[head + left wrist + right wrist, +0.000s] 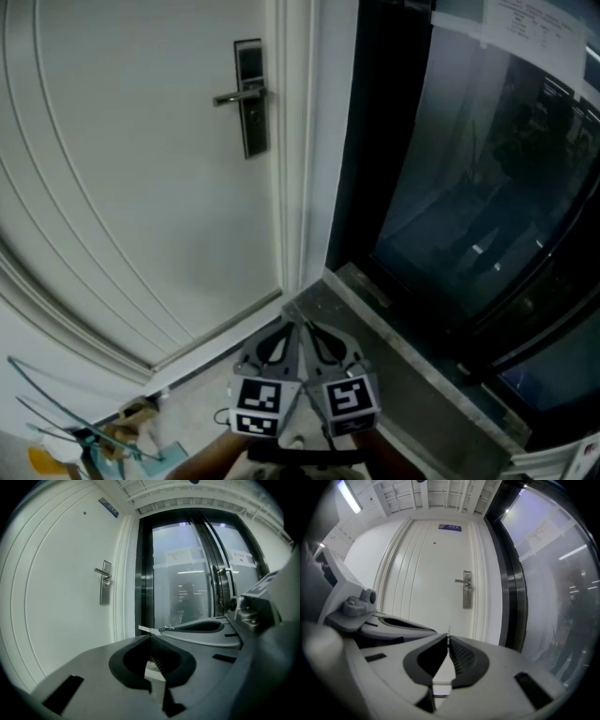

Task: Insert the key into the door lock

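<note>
The white door (122, 187) carries a metal lock plate with a lever handle (249, 96), also in the left gripper view (105, 588) and the right gripper view (467, 590). Both grippers sit side by side low in the head view, well short of the lock. My right gripper (312, 328) (448, 637) is shut on a key: its blade (148, 630) pokes out of the tips toward the door and shows edge-on as a thin sliver (448, 630). My left gripper (284, 326) (151, 638) is shut with nothing seen between its jaws.
A white door frame (300, 141) separates the door from a dark glass panel (469, 187) on the right, which has a paper notice (534, 33) at the top. A grey stone sill (403, 356) runs along its base. Wire clutter (84, 436) lies at the lower left.
</note>
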`<state>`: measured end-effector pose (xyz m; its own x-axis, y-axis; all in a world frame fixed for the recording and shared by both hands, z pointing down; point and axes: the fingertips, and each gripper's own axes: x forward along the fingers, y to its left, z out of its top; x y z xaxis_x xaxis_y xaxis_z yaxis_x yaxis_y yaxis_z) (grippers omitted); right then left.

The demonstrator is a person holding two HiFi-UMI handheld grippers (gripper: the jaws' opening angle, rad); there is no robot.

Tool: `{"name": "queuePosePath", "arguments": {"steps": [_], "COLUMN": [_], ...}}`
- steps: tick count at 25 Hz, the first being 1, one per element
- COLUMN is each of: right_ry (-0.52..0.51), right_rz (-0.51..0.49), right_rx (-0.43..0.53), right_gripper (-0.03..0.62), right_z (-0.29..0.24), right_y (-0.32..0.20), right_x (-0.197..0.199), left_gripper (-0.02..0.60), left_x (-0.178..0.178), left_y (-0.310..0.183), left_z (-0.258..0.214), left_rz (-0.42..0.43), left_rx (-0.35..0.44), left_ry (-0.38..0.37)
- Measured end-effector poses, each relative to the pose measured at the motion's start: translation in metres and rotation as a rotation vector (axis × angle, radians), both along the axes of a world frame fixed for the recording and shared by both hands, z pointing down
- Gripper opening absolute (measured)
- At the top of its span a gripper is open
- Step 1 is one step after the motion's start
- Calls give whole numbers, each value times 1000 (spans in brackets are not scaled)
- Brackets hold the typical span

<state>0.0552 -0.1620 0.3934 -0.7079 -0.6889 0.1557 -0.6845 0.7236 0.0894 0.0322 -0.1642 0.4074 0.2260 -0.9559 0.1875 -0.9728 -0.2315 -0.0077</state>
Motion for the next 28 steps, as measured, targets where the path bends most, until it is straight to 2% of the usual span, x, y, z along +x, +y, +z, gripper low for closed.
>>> {"name": "queuePosePath", "arguments": {"steps": [10,21,24,28], "right_ry": [49,204,250,354], "right_rz": [17,38,45,51], "right_rx": [50,194,258,392], "right_gripper": [26,26,26,26], "right_z": [-16,-38,-47,-64], "right_y": [-66,-129,-143,-157], "right_x": [-56,-122,-137,-155], "left_gripper": [3,3,3,3], "left_x": [-54,-121,-134,-152], "left_y": [-68,-132,-142,-152], "left_z": [-18,-37,-45,-53], "left_rz": [29,75,90,90], "left_rx": [29,63,72,77], "left_ry": [10,26,37,61]}}
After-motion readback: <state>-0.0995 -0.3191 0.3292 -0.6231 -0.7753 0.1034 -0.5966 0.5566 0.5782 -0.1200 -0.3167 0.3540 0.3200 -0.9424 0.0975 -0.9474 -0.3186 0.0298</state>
